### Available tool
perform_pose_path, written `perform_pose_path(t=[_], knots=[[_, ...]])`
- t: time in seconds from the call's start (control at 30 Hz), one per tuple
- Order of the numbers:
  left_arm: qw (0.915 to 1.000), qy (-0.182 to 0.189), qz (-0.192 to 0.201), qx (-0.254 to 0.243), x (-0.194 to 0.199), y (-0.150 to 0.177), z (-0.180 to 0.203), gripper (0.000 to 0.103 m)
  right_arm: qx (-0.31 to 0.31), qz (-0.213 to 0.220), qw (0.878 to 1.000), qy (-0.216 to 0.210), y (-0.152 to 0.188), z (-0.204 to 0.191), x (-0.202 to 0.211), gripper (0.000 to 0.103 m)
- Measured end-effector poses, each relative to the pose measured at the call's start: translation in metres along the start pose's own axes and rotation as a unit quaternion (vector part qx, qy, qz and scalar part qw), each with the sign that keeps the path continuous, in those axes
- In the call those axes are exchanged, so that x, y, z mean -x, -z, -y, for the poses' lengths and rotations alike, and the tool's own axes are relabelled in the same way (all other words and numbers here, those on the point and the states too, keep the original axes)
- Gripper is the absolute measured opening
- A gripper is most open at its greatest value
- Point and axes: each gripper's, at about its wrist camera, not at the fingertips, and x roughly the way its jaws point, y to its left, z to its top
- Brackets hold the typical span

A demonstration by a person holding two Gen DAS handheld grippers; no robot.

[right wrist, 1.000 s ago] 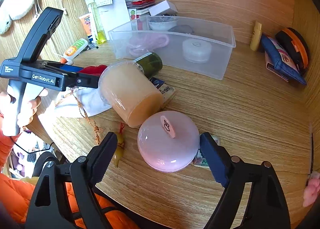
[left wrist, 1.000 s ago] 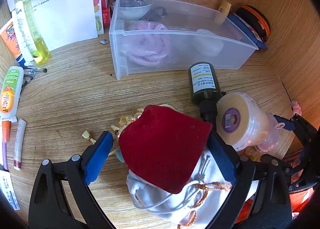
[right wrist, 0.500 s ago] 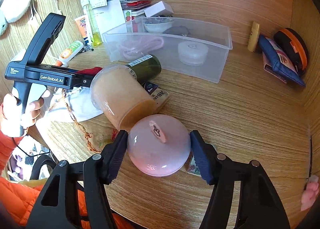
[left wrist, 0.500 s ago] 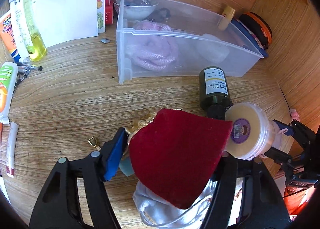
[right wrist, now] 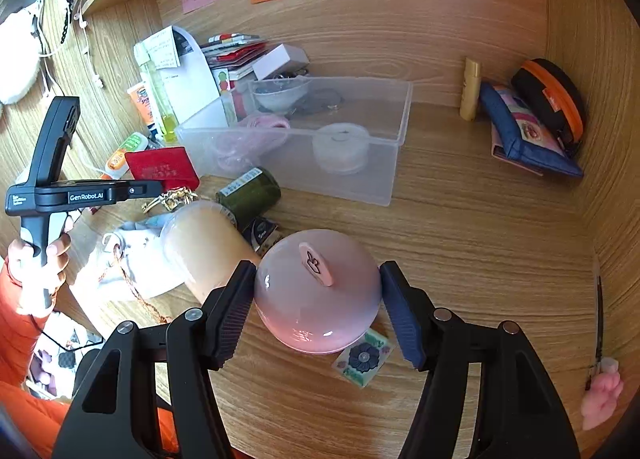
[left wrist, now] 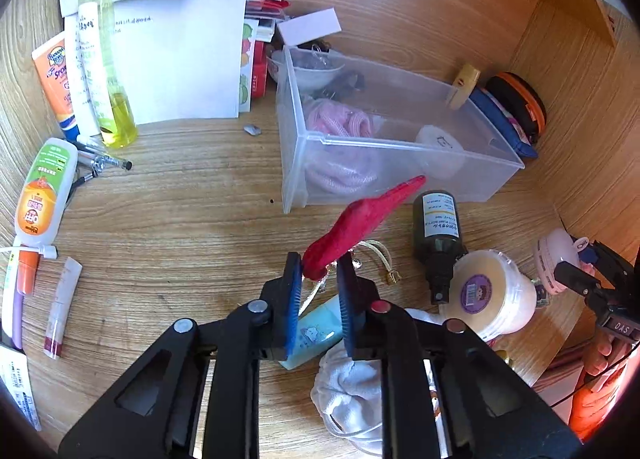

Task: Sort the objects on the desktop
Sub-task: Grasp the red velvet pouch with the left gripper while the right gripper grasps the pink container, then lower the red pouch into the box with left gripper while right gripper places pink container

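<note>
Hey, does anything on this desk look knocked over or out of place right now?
Yes. A dark green bottle lies on its side in front of the clear plastic bin, and a cream-coloured jar lies tipped beside it. A white drawstring pouch is crumpled near the desk edge. Nothing looks spilled.

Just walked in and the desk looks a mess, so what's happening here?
A person is sorting the desk with a handheld gripper in each hand. The left gripper is shut on a red velvet pouch, held clear of the desk. The right gripper clamps a round pink container. The clear plastic bin behind them already holds a pink cord and a small white tub.
</note>
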Motion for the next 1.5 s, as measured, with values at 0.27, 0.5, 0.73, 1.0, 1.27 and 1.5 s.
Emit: perform_pose_path(t=[0.27,0.5,0.73,1.0,1.27,1.5], knots=[[0.9996,0.007,0.025,-0.007,0.005,-0.011,0.005,0.005,-0.008,0.016,1.000,-0.003,-0.023,0.008,-0.001,0.060],[0.9988,-0.034,0.028,-0.020,0.005,-0.015,0.003,0.056,-0.005,0.021,1.000,-0.006,-0.037,0.011,-0.005,0.060],[0.9987,-0.037,0.014,-0.033,-0.022,-0.029,-0.003,0.063,-0.002,0.027,1.000,-0.013,-0.055,0.012,-0.011,0.060],[0.9996,0.021,-0.017,-0.006,-0.050,-0.038,-0.011,0.030,0.007,0.029,1.000,-0.008,-0.079,0.013,-0.022,0.060],[0.9997,0.003,0.020,-0.014,-0.017,-0.030,-0.010,0.005,0.014,0.015,1.000,-0.007,-0.096,0.006,-0.043,0.060],[0.9976,0.009,0.065,-0.023,0.023,-0.040,-0.003,0.005,0.023,0.011,1.000,-0.010,-0.111,-0.002,-0.058,0.060]])
